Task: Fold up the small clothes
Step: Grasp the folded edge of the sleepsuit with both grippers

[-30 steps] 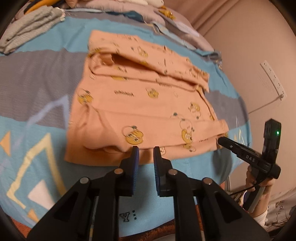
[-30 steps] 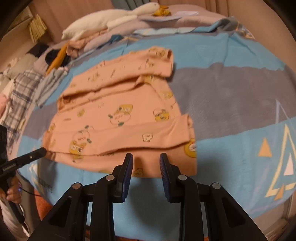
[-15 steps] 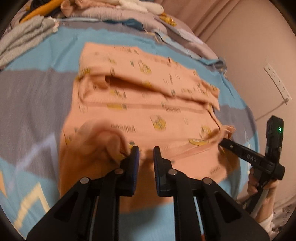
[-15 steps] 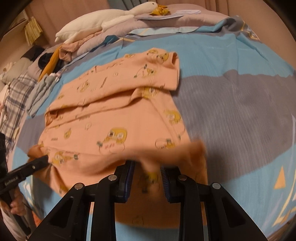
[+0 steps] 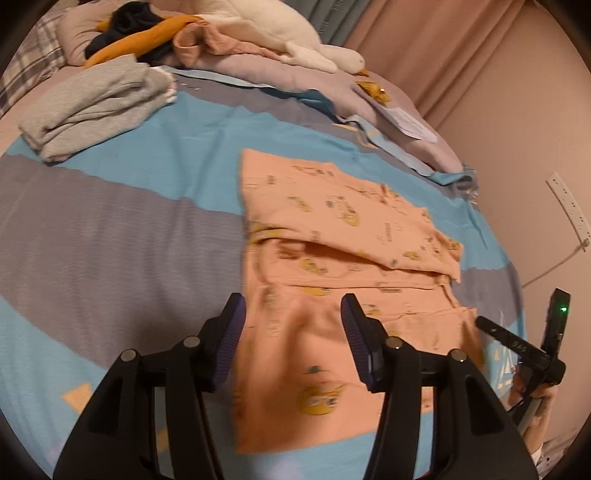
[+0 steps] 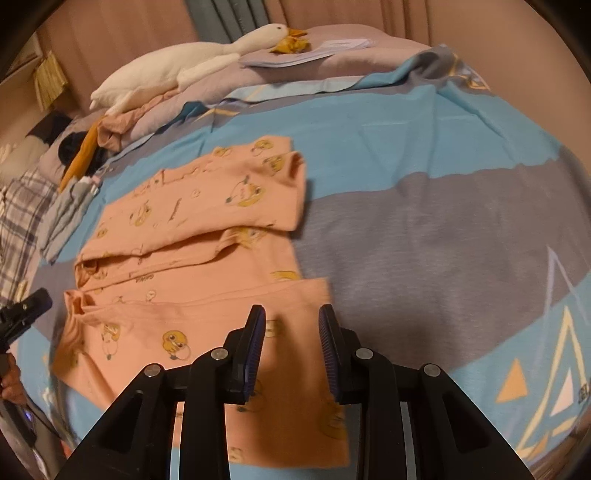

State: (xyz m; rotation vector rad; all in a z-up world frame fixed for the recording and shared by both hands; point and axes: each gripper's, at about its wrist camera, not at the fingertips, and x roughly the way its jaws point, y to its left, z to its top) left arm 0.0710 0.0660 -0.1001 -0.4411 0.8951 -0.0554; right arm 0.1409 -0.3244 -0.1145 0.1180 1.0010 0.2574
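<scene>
A peach-orange child's garment with yellow duck prints (image 5: pixel 332 295) lies on the blue and grey bedspread, its near edge folded over towards the middle; it also shows in the right wrist view (image 6: pixel 207 273). My left gripper (image 5: pixel 293 339) is open and empty, just above the garment's folded near part. My right gripper (image 6: pixel 291 347) is open and empty, over the garment's near right corner. The right gripper shows at the right of the left wrist view (image 5: pixel 532 354); the left gripper's tip shows at the left of the right wrist view (image 6: pixel 26 310).
A folded grey garment (image 5: pixel 96 107) lies at the far left of the bed. A white goose plush (image 6: pixel 184 74), pillows and more clothes (image 5: pixel 155 33) are piled at the head. A wall with a power strip (image 5: pixel 569 206) is to the right.
Both grippers carried the garment's near edge forward over the middle, then opened and let it go. The near part now lies folded on the garment.
</scene>
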